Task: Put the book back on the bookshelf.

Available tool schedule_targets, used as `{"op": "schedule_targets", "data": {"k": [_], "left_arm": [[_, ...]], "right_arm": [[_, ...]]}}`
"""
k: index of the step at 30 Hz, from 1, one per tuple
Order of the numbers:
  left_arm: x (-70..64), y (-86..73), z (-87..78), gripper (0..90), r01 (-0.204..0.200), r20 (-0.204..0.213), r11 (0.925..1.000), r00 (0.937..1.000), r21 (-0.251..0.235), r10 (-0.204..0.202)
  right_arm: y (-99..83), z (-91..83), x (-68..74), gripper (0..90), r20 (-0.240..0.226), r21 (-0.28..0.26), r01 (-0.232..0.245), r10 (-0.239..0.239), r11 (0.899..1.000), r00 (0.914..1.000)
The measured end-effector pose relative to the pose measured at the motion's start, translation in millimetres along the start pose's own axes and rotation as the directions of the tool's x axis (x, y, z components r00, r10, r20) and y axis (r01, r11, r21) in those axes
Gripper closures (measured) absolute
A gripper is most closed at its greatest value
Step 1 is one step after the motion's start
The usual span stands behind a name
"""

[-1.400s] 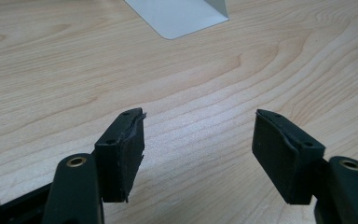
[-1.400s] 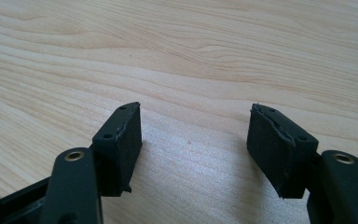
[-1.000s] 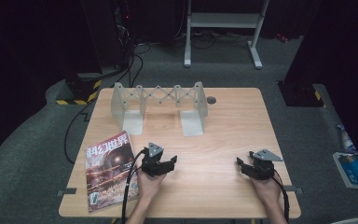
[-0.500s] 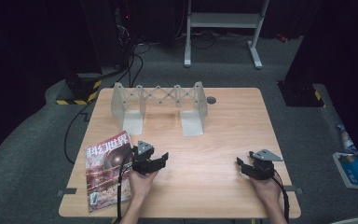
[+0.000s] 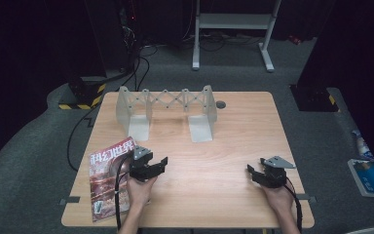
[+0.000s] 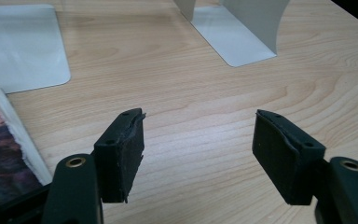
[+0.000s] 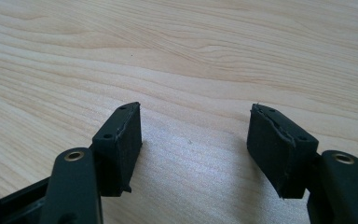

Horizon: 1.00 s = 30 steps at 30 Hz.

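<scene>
A red-covered magazine (image 5: 108, 180) lies at the table's front left, part of it over the edge. My left gripper (image 5: 161, 165) hovers right beside its right edge, open and holding nothing. In the left gripper view that gripper (image 6: 198, 135) stands over bare wood, with the magazine (image 6: 0, 140) at its lower left. My right gripper (image 5: 251, 174) rests low near the front right, also open and holding nothing; in its own view the right gripper (image 7: 196, 130) has bare tabletop between its jaws.
A grey extendable book rack (image 5: 168, 109) with two upright ends stands at the back of the wooden table (image 5: 243, 131); its flat base plates (image 6: 235, 37) lie ahead of the left gripper. A small dark disc (image 5: 220, 104) sits beside it. Cables and a white stand are on the floor beyond.
My left gripper has shifted left, ending up closer to the magazine's right edge. The right gripper has stayed where it was.
</scene>
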<state>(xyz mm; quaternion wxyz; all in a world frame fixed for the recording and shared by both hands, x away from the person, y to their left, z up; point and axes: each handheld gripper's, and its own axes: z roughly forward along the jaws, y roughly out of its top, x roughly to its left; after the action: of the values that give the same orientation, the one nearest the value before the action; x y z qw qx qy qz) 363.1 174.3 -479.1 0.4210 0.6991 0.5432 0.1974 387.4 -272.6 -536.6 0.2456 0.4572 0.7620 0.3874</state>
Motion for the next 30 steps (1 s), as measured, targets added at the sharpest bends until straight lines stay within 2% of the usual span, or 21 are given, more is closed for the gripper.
{"op": "schedule_targets", "data": {"k": [15, 18, 22, 30], "left_arm": [[21.3, 0.8, -14.8, 33.8, 0.007, -0.055, 1.0, 0.9985, -0.001, -0.007], [27.2, -0.2, -18.0, 33.2, 0.025, -0.042, 0.9997, 0.9988, -0.004, -0.025], [33.4, -1.4, -22.5, 33.1, 0.029, -0.046, 0.9995, 0.9985, -0.009, -0.029], [45.6, -3.5, -29.5, 31.8, 0.029, -0.081, 0.9995, 0.9963, -0.015, -0.03]], "right_arm": [[0.0, 0.0, 0.1, 35.4, -0.002, 0.0, 0.0, 0.0, 1.0, 1.0], [0.0, 0.0, 0.1, 35.4, -0.002, 0.0, 0.0, 0.0, 1.0, 1.0], [0.0, 0.0, 0.1, 35.4, -0.002, 0.0, 0.001, -0.001, 1.0, 1.0], [0.0, 0.0, 0.1, 35.4, -0.002, 0.0, 0.0, 0.0, 1.0, 1.0]]}}
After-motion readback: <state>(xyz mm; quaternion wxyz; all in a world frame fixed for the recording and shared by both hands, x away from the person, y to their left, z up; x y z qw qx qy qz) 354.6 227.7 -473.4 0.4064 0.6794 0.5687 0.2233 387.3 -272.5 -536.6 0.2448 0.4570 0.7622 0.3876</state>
